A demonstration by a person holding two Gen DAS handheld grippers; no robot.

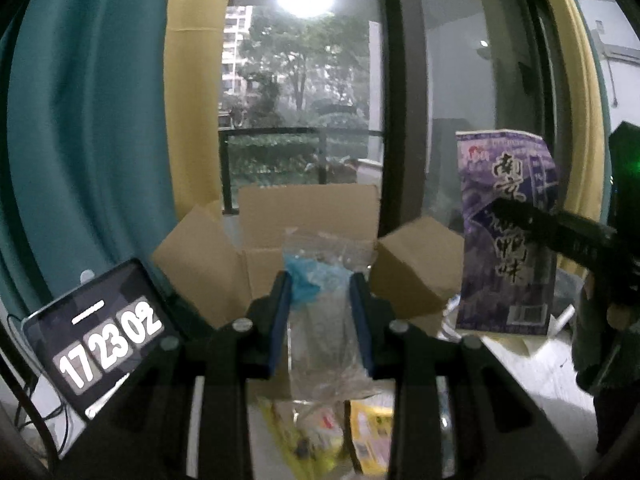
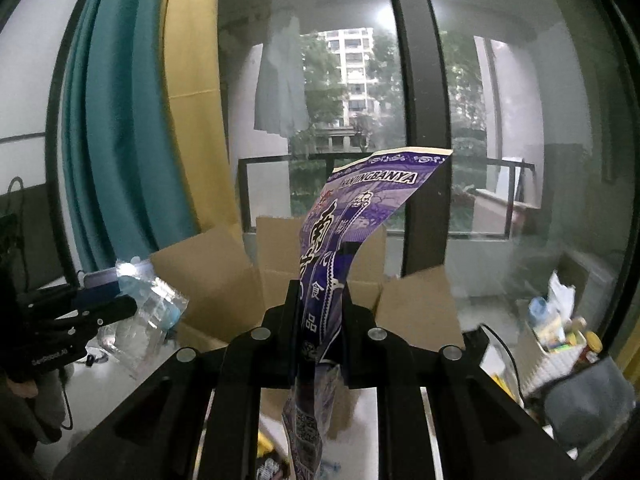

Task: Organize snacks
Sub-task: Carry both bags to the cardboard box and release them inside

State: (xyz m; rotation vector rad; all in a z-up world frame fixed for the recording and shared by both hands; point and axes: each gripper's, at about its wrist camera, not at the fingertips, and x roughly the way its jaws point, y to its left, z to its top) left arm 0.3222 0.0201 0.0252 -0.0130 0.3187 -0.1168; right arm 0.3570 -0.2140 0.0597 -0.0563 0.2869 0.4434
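While my left claw [image 1: 322, 292] is clamped on the clear snack bag [image 1: 320, 320] and my right claw [image 2: 320, 300] pinches the purple snack packet [image 2: 340, 232], both held approx. before the open cardboard box [image 1: 312, 216], transport step underway; next req. lowering each inside, then releasing.

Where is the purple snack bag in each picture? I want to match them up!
Left wrist view: the purple snack bag is at the right side, upright, pinched by the right gripper coming in from the right edge.
Right wrist view: the bag is in the middle, clamped between that gripper's own jaws and curling up toward the window.
Shared landmark: the open cardboard box behind it.
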